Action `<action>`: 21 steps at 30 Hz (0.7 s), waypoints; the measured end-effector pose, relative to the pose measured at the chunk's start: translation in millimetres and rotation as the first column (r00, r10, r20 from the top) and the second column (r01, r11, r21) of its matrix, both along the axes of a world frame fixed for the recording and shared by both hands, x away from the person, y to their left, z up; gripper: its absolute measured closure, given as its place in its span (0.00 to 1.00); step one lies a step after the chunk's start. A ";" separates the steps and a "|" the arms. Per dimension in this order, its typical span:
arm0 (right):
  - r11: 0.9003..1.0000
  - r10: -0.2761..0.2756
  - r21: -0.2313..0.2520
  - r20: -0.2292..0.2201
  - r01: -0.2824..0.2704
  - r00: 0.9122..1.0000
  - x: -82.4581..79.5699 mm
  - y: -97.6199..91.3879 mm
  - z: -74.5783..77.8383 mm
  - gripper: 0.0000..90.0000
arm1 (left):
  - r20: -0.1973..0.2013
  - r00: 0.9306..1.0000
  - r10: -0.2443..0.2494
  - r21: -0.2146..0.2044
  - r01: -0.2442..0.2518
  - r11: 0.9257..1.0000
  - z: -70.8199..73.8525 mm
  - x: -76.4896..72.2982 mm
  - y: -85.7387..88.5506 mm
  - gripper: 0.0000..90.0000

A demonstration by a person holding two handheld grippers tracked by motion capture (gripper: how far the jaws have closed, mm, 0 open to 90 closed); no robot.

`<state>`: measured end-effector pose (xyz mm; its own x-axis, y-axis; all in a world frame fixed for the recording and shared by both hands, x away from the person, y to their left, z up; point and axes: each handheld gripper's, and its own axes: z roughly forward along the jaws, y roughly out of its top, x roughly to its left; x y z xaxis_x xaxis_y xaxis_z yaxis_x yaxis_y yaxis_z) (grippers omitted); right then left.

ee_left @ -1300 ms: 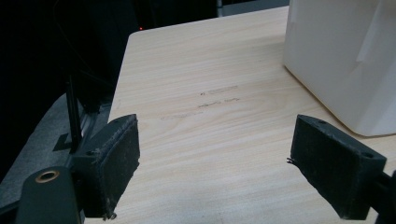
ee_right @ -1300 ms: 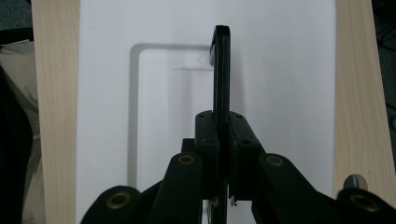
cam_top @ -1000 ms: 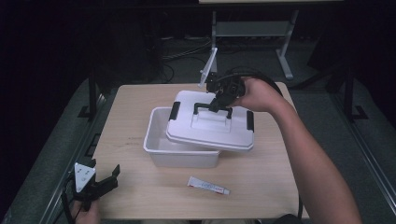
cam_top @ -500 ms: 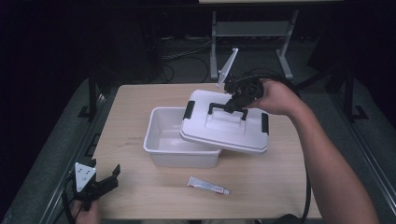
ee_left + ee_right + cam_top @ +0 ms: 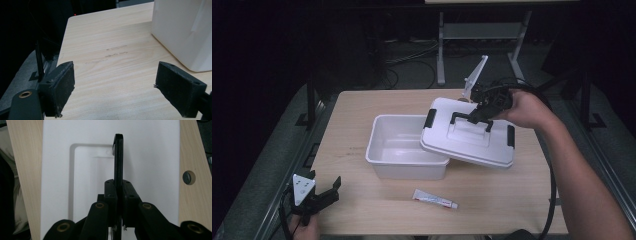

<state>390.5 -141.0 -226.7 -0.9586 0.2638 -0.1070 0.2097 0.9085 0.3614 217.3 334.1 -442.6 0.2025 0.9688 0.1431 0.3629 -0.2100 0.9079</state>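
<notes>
White lid [image 5: 469, 137] centre-right of the high view, tilted, its left edge over the right rim of the white bin [image 5: 399, 147], the rest out over the worktop [image 5: 357, 107]. Right gripper [image 5: 479, 114] jaws clamped tight on the lid's black handle [image 5: 118, 157]. Left gripper [image 5: 323, 195] lower left of frame, jaws wide apart, nothing between them. Versus the earlier frames: lid has slid right off the bin, bin interior now mostly uncovered; left gripper unmoved. Small tube [image 5: 434, 199] lies below the bin, apart from it. Light wood worktop, dark room, cables and a metal stand [image 5: 482, 35] behind.
</notes>
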 end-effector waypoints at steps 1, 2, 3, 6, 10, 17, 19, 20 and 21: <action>1.000 -0.007 0.000 -0.002 0.007 1.000 -0.6 -1.7 -0.7 0.93 | 0.002 1.000 0.001 0.000 -0.001 1.000 -0.2 0.2 -0.1 0.17; 1.000 -0.011 0.001 -0.002 0.011 1.000 -1.2 -3.9 -1.5 0.93 | -0.003 1.000 -0.001 0.002 0.001 1.000 -0.2 0.3 0.0 0.17; 1.000 -0.015 -0.002 -0.004 0.015 1.000 -1.7 -6.7 -2.2 0.93 | -0.004 1.000 -0.001 0.004 0.001 1.000 -0.3 0.5 -0.1 0.17; 1.000 -0.024 -0.001 -0.004 0.024 1.000 -2.7 -12.9 -3.4 0.93 | -0.003 1.000 -0.004 0.006 0.004 1.000 -0.3 0.5 -0.5 0.17; 0.999 -0.039 0.000 -0.009 0.039 0.999 -3.8 -20.4 -5.4 0.93 | -0.003 1.000 -0.002 0.007 0.002 1.000 -0.3 0.4 -0.4 0.17; 0.998 -0.066 -0.001 -0.017 0.066 0.998 -6.0 -35.1 -10.2 0.93 | 0.001 1.000 0.003 0.002 -0.003 1.000 -0.5 0.5 -0.1 0.17; 0.997 -0.075 -0.003 -0.020 0.075 0.997 -6.9 -40.0 -11.6 0.93 | -0.001 1.000 0.001 0.004 -0.001 1.000 -0.6 0.5 -0.2 0.17; 0.997 -0.079 -0.004 -0.021 0.079 0.997 -7.2 -41.6 -11.8 0.93 | -0.001 1.000 0.001 0.005 -0.001 1.000 -0.6 0.6 -0.3 0.17; 0.997 -0.080 -0.004 -0.023 0.080 0.997 -7.3 -43.7 -12.4 0.93 | -0.002 1.000 0.000 0.005 0.000 1.000 -0.6 0.6 -0.5 0.17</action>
